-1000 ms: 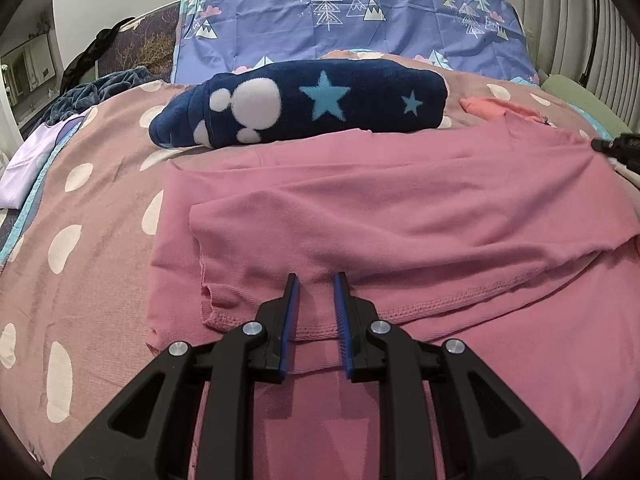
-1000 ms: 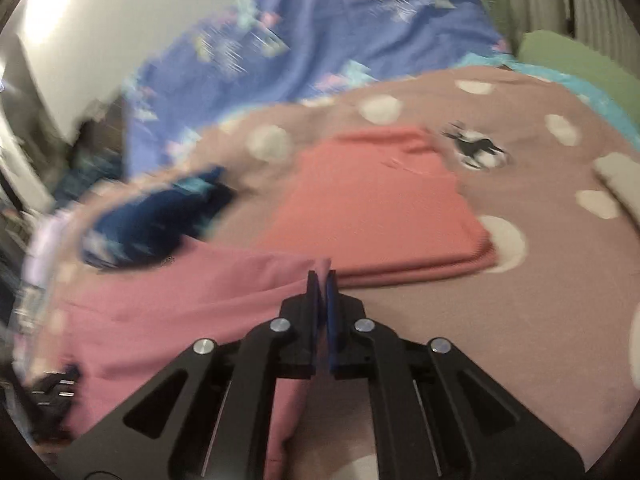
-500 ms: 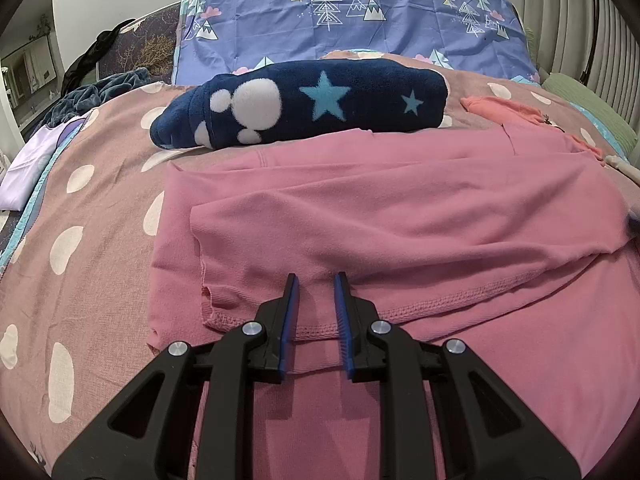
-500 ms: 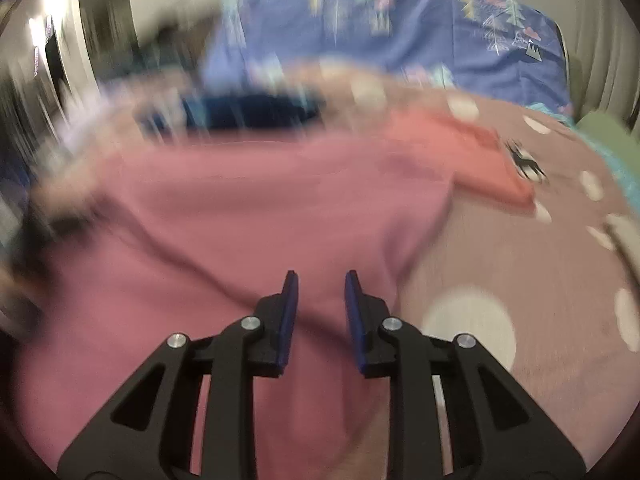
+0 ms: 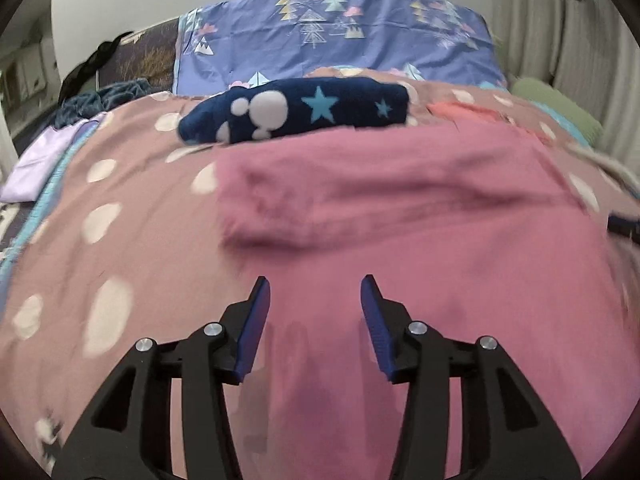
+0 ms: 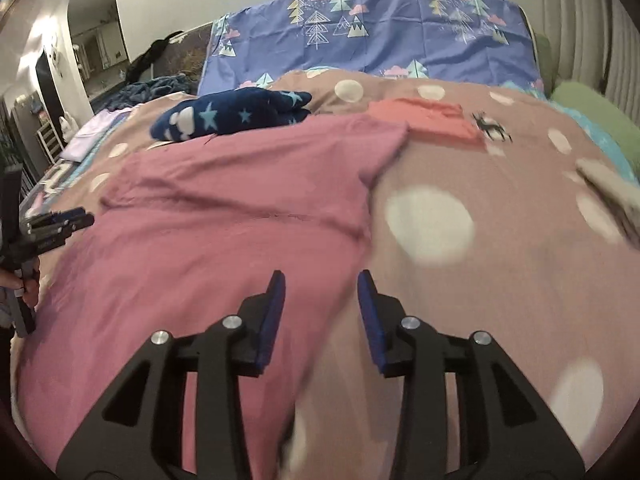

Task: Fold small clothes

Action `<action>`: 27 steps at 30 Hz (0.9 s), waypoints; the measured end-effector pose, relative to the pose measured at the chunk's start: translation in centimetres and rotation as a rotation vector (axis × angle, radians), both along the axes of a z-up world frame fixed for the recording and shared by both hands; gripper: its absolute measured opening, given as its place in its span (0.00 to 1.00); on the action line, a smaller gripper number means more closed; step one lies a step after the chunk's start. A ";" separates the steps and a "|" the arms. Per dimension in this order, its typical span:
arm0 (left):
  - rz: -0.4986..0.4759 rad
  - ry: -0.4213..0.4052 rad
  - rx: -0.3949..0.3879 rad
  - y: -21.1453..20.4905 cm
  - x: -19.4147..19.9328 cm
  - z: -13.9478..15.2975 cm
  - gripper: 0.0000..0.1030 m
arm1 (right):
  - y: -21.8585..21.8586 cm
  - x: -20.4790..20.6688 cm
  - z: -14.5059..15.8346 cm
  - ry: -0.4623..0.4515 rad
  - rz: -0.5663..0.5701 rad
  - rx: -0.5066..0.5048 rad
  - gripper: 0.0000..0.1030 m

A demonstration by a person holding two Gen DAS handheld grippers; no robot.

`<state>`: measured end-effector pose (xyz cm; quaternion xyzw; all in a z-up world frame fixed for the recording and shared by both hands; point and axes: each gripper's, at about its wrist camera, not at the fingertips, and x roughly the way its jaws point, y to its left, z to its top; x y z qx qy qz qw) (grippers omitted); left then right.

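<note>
A pink garment (image 5: 400, 216) lies spread on the spotted bedspread (image 5: 120, 208), its top part folded down over the body. My left gripper (image 5: 316, 292) hovers over its lower left part, jaws opening, nothing between them. In the right wrist view the pink garment (image 6: 224, 220) fills the left half. My right gripper (image 6: 320, 286) hangs above the garment's right edge, jaws opening and empty. The left gripper (image 6: 60, 220) shows at that view's left edge, held by a hand.
A folded navy star-patterned fleece (image 5: 296, 114) lies behind the pink garment, a folded coral garment (image 6: 424, 118) to its right. A blue tree-print pillow (image 6: 372, 36) stands at the headboard. A lilac cloth (image 5: 36, 168) lies far left, a green cushion (image 6: 596, 120) far right.
Both grippers have let go and pulled back toward the near edge, jaws spreading. The right one released the garment's corner and swung left over the pink cloth. The garment's top flap now lies folded down.
</note>
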<state>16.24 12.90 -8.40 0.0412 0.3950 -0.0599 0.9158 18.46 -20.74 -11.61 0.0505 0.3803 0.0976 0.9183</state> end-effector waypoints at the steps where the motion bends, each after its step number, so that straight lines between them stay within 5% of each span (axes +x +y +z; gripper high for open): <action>1: -0.007 0.023 -0.004 0.8 -2.2 -0.3 0.46 | -0.7 -1.4 -0.2 0.016 0.001 0.040 0.37; 7: -0.101 0.116 -0.154 2.8 -10.4 -2.0 0.46 | -2.0 -8.9 -2.1 0.112 0.065 0.257 0.32; 15: -0.153 0.131 -0.286 4.3 -16.5 -2.7 0.45 | -1.7 -15.9 -3.4 0.166 0.089 0.318 0.32; 19: -0.195 0.132 -0.303 4.0 -19.3 -2.6 0.34 | -2.0 -18.5 -3.4 0.197 0.112 0.373 0.32; 27: -0.189 0.149 -0.367 4.9 -18.3 -3.3 0.29 | -1.5 -18.7 -4.1 0.218 0.160 0.465 0.32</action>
